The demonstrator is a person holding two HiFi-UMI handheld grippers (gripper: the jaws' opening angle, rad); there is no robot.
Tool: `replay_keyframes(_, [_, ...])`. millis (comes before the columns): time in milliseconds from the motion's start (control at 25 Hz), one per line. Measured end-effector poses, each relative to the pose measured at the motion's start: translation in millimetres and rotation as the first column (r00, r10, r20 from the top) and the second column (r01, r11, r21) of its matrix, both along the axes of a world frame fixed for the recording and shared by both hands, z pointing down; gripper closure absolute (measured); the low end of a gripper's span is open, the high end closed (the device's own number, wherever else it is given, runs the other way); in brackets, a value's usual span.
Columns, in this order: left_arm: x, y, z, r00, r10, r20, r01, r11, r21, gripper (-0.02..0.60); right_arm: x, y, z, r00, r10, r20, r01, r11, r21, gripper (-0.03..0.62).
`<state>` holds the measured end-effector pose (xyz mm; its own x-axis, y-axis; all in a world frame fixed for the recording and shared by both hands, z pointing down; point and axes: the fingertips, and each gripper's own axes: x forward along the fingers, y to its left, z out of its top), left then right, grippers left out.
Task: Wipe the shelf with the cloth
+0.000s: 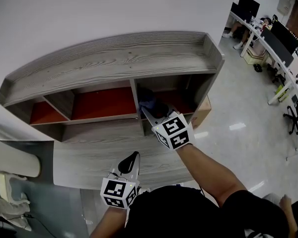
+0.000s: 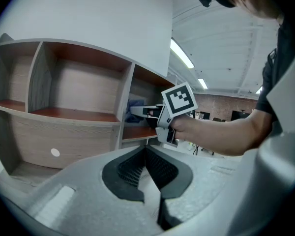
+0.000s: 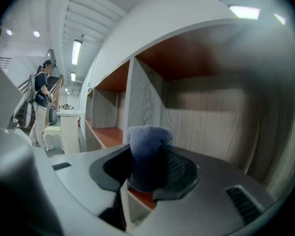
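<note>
The grey wooden shelf unit (image 1: 109,58) stands against a white wall, with red-floored compartments. My right gripper (image 1: 150,110) reaches into the right compartment (image 1: 181,99), shut on a bunched blue-grey cloth (image 1: 147,99). In the right gripper view the cloth (image 3: 147,154) bulges up between the jaws, close to the wooden divider (image 3: 145,100) and back panel. My left gripper (image 1: 130,162) hangs below the shelf front, its jaws shut with nothing between them (image 2: 146,154). The left gripper view shows the right gripper (image 2: 137,111) and cloth (image 2: 135,104) at the compartment mouth.
A cardboard box (image 1: 203,110) sits on the floor right of the shelf. A white cabinet and chair (image 1: 12,175) stand at the left. Desks with monitors (image 1: 275,38) and seated people fill the far right. A person (image 3: 42,100) stands far left in the right gripper view.
</note>
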<state>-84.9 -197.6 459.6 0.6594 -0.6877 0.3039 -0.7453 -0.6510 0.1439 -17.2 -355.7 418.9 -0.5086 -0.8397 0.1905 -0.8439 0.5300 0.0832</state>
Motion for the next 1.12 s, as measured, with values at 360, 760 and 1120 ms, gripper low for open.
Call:
replay_keyframes(360, [-5, -1, 0, 1.000, -0.007, 0.001, 0.007, 1.000, 0.003, 0.571, 0, -9, 43, 0.996, 0.014, -0.091, -0.019, 0.998, -0.058, 0.453])
replay_keyframes(760, [-7, 1, 2, 1.000, -0.007, 0.000, 0.007, 1.000, -0.005, 0.571, -1, -13, 72, 0.981, 0.038, -0.188, -0.059, 0.992, -0.107, 0.453])
replay_keyframes(1120, [-6, 2, 2, 1.000, -0.006, -0.006, 0.006, 1.000, -0.003, 0.571, 7, -14, 79, 0.960, 0.075, -0.271, -0.113, 0.986, -0.125, 0.453])
